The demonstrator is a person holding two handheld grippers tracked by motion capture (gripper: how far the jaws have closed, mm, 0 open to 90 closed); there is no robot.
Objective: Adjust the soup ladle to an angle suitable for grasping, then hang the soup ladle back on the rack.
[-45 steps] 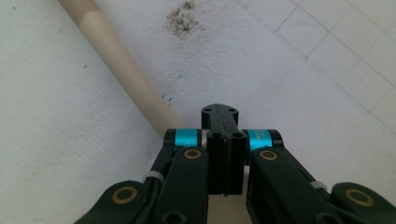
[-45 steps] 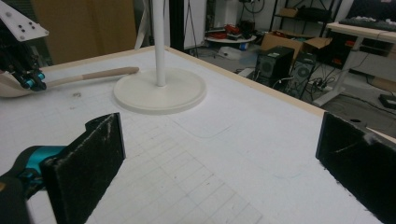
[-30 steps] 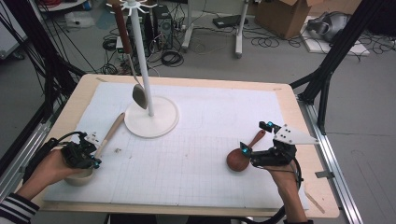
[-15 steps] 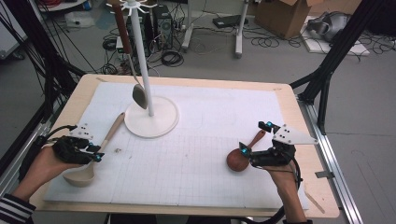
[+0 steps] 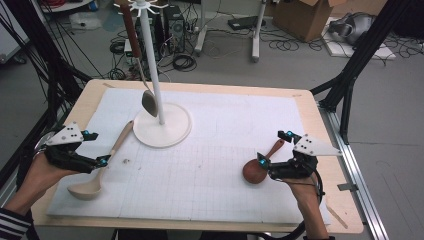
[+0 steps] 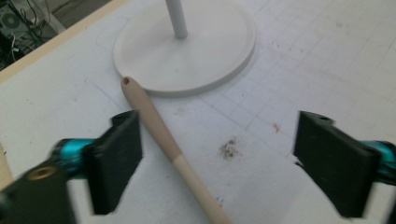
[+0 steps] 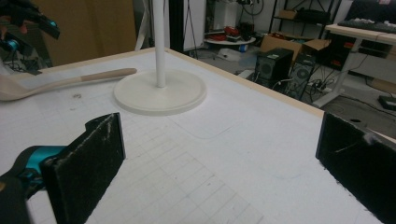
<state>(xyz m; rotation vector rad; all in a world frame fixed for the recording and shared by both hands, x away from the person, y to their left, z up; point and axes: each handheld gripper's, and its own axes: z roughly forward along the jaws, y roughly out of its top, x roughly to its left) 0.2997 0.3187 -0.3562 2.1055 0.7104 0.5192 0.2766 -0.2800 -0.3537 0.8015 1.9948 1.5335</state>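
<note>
Three spoons: one pale spoon (image 5: 100, 167) lying below my released left tool (image 5: 102, 161), jaws just opened; one brown spoon (image 5: 260, 165) beside my released right tool (image 5: 272, 157); one hanging on the stand (image 5: 162, 127).

The left gripper (image 5: 102, 161) no longer clamps the pale spoon (image 5: 102, 167). A second ago its jaws sit shut low over the spoon near the bowl end; now they have just been opening and stand wide apart, with the handle (image 6: 161, 135) lying on the bench between them, touched by neither pad. The gripper also sits higher and a little further back from the spoon than before, so the whole spoon, bowl included, lies uncovered on the white mat (image 5: 210, 165). The left hand (image 5: 42, 172) has lifted with it.
</note>
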